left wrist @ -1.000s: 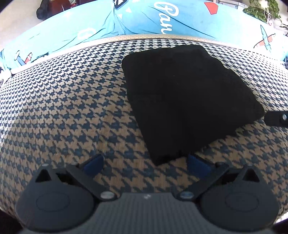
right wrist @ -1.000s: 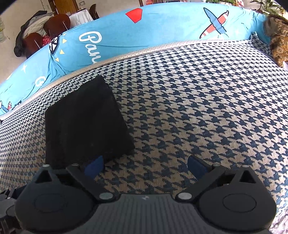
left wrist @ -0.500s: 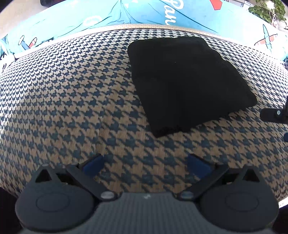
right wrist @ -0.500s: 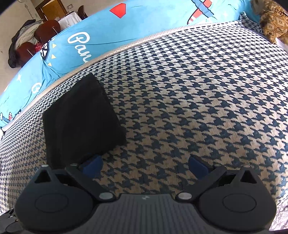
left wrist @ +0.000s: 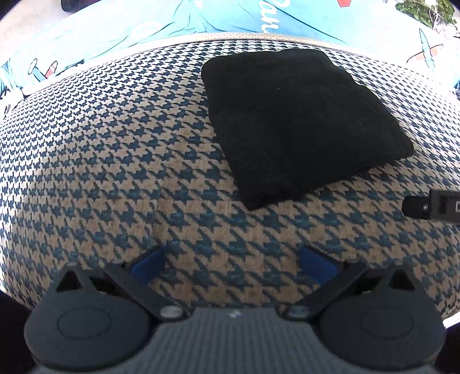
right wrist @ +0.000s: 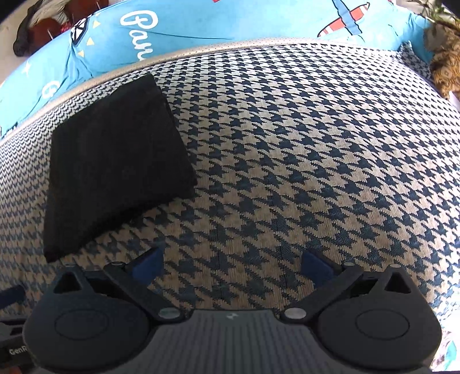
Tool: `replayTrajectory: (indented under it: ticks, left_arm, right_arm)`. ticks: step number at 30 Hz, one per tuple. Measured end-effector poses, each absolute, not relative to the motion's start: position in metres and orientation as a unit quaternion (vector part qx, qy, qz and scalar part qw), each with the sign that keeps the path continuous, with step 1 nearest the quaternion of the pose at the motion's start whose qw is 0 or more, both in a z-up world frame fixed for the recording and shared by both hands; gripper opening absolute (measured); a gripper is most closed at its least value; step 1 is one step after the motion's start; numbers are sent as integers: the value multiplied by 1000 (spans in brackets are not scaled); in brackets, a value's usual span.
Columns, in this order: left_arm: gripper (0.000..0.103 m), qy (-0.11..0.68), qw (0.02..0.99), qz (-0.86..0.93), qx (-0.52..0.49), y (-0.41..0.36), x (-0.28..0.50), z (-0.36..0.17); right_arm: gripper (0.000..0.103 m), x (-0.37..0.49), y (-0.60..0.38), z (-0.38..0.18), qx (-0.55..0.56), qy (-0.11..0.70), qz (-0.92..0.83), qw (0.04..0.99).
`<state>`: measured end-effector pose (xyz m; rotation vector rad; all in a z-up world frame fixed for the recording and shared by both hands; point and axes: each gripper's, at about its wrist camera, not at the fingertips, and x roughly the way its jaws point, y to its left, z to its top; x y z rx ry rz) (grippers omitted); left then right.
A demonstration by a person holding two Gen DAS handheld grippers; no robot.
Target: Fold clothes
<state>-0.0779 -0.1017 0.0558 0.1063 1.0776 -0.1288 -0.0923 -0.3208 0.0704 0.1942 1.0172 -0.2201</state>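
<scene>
A folded black garment (left wrist: pixel 302 120) lies flat on a houndstooth cushion (left wrist: pixel 115 149), a thick, squarish bundle with rounded corners and a matte, fuzzy surface. Its far edge sits near the pale piping where the cushion meets a bright blue printed cover (left wrist: pixel 201 20); its near corner points toward the left gripper (left wrist: pixel 231 263), with a band of bare weave between them. In the right wrist view the garment (right wrist: pixel 115 167) lies to the left, its near corner close to the left blue finger pad (right wrist: pixel 148 264) but not touching it.

To the left of the garment in the left wrist view, and to its right in the right wrist view, the woven blue-and-tan cushion runs wide and unobstructed. The right gripper (right wrist: pixel 233 264) hangs over bare fabric.

Both grippers have their jaws spread wide, holding nothing. A black piece of the other tool (left wrist: pixel 431 205) shows at the right edge of the left wrist view, beside the garment's right side.
</scene>
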Motion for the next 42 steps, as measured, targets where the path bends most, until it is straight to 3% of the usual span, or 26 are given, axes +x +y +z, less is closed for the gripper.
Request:
replayTrajectory:
  ticks: [42]
  left_arm:
    - [103, 513, 857, -43, 23, -101, -84, 62]
  right_arm:
    - [103, -68, -320, 68, 11, 516, -30, 856]
